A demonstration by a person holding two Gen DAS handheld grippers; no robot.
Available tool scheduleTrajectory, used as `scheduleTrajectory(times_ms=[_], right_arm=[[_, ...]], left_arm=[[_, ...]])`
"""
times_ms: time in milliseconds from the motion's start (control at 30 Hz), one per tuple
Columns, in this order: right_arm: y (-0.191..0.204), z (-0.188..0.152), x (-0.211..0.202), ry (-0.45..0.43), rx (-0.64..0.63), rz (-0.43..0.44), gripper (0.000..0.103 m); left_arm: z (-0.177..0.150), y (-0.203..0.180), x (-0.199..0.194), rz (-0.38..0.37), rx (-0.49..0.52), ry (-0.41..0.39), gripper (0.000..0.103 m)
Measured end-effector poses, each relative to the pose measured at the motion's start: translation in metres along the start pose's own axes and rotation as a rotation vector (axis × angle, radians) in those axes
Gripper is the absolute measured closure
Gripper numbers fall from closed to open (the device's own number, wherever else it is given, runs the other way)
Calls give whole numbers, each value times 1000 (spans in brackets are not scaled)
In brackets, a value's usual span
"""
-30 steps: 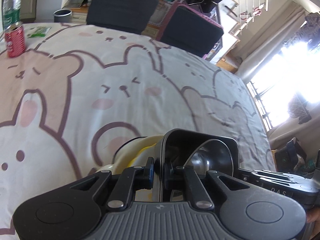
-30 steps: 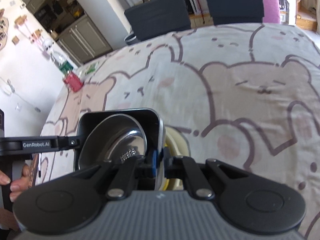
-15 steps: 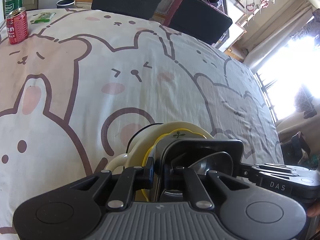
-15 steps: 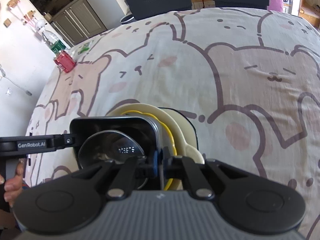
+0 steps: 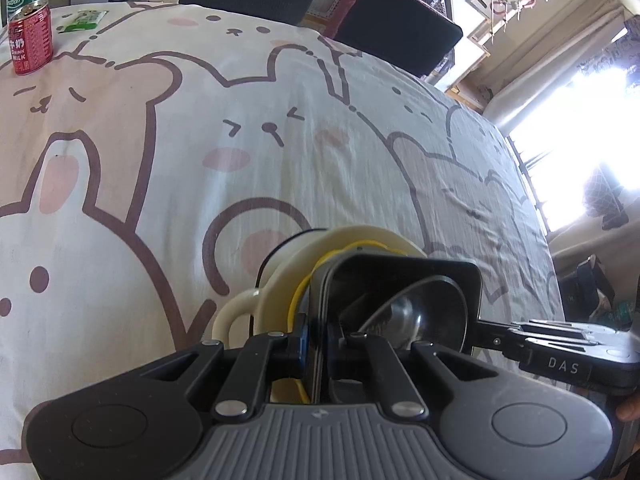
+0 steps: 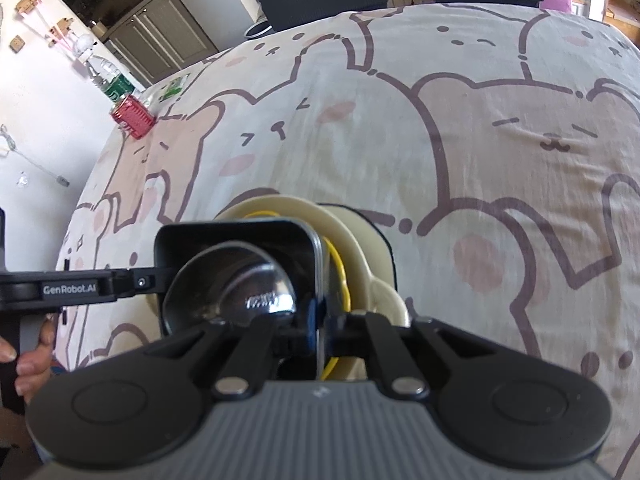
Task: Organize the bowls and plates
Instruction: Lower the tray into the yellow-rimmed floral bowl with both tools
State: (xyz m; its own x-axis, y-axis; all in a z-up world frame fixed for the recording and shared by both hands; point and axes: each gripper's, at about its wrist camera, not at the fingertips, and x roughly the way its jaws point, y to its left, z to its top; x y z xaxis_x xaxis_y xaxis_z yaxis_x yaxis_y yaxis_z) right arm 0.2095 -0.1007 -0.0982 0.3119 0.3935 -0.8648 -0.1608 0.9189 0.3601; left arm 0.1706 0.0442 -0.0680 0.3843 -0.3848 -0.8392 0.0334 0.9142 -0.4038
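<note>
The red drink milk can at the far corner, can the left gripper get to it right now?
Probably not yet. The left gripper is shut on the black square tray holding a round steel bowl, so it is occupied. The bear-print tablecloth toward the red drink milk can looks unobstructed.

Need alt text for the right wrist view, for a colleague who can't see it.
The right tongs grip the rim of a black square dish holding a steel bowl, above a cream plate on the bear-print tablecloth. The left tongs hold its opposite rim; a red can stands far left.
</note>
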Motion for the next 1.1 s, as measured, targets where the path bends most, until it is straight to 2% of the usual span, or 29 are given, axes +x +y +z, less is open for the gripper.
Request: scheduleTrajectory(times_ms=[167,267,433,633,1033,1100], right_arm=[[6,-11,3,29,-60,-14,94],[9,-15,3,13,-96,-30,95],[11,-17,-1,8,-100,-35,97],[4,-16,-13,-6,-66,22,95],[6,-17,-13,-7,-81,18,94],[8,-17,-13,-6,-93,14,94]], left_arm=[[-9,-1,1,5,30,21,95],[-12,-2,3,5,39,27,95],[-11,-2,0,-2,34,35,95],[-14,-1,-7,-22,29,28,95],[-13,-3,-11,-10,41,15,95],[-12,-4,-14,16,54,-3,87]])
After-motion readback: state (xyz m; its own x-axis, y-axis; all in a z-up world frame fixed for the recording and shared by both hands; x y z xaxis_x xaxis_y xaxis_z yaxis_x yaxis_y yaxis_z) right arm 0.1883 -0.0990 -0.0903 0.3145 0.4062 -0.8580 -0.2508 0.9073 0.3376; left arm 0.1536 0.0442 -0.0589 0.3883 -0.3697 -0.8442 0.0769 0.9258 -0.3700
